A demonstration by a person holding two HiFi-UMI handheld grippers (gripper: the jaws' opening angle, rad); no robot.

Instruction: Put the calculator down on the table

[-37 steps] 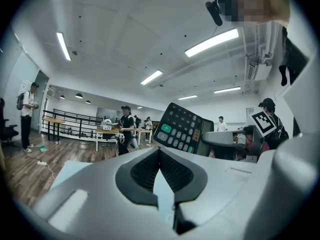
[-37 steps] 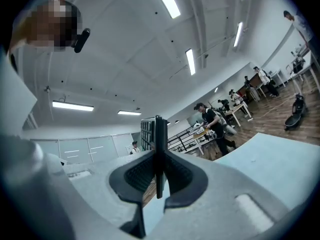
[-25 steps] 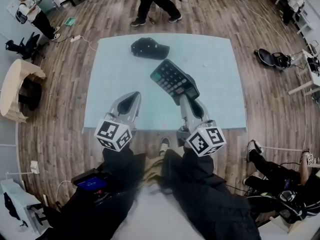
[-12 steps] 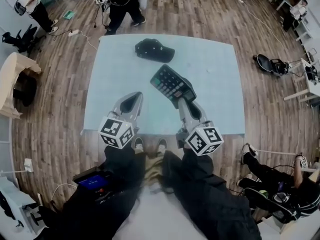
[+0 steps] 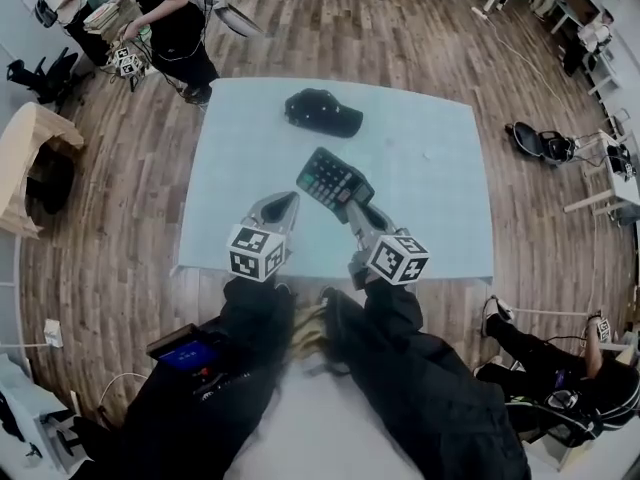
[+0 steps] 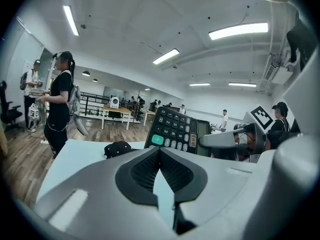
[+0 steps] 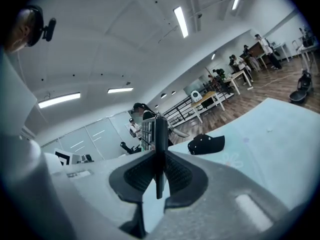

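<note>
A black calculator (image 5: 333, 182) with grey keys and one green key hangs tilted over the near middle of the pale blue table (image 5: 430, 218). My right gripper (image 5: 352, 208) is shut on its near end. In the right gripper view the calculator (image 7: 160, 129) shows edge-on, pinched between the ribbed pads of the right gripper (image 7: 159, 154). In the left gripper view the calculator (image 6: 175, 131) shows its keys. My left gripper (image 5: 285, 200) floats just to the left of it, shut and empty, and in its own view the left gripper (image 6: 160, 151) has its tips touching.
A black cap (image 5: 322, 113) lies near the table's far edge, also in the left gripper view (image 6: 117, 149) and the right gripper view (image 7: 206, 144). A person in black (image 5: 170, 28) stands at the far left corner. A seated person's legs (image 5: 540, 358) are at the right.
Both grippers have sunk and drawn back toward the table's near edge, carrying the calculator lower. The person beyond the table has walked from the far middle to the far left corner.
</note>
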